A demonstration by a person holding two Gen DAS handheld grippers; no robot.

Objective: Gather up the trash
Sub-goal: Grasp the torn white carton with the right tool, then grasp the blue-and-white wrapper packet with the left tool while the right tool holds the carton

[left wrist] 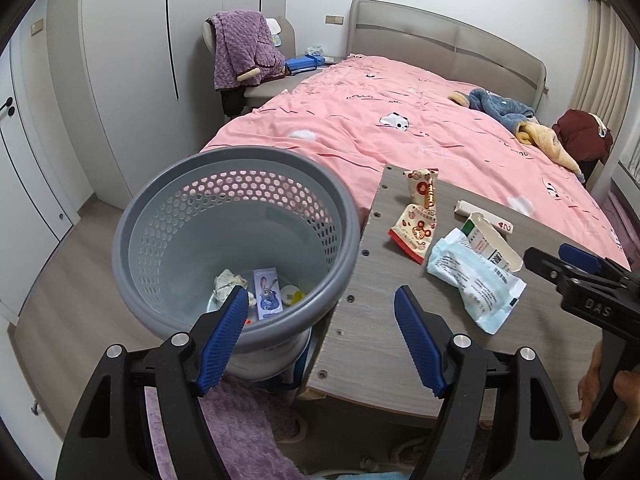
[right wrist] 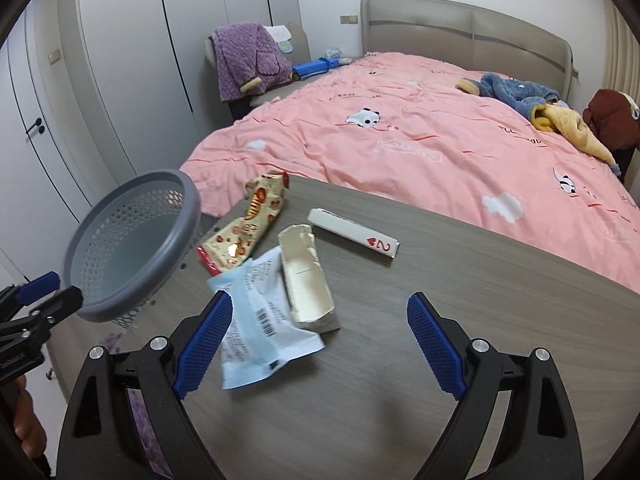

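A: Where does the trash lie against the two grippers?

B: Four pieces sit on the grey wooden tabletop (right wrist: pixel 460 280). The right gripper (right wrist: pixel 320 344) has its jaws wide apart with nothing between the pads; it hangs over the near part of the table. The pale blue plastic packet (right wrist: pixel 260 320) lies just beyond it, touching or nearly touching its left finger. The torn white carton (right wrist: pixel 306 284) rests partly on that packet, a little farther off.

A: And the rest?

B: The cream snack wrapper (right wrist: pixel 248 228) is farther and to the left, near the table edge. The long card box with a red heart (right wrist: pixel 354 234) lies at the far side, apart from the carton.

A: The left one?

B: The left gripper (left wrist: pixel 320 336) is also spread open and empty, straddling the near rim of the grey perforated bin (left wrist: pixel 236 240), which stands just left of the table. Scraps already lie at the bin's bottom. Behind everything is a bed with a pink cover (left wrist: pixel 400 128).
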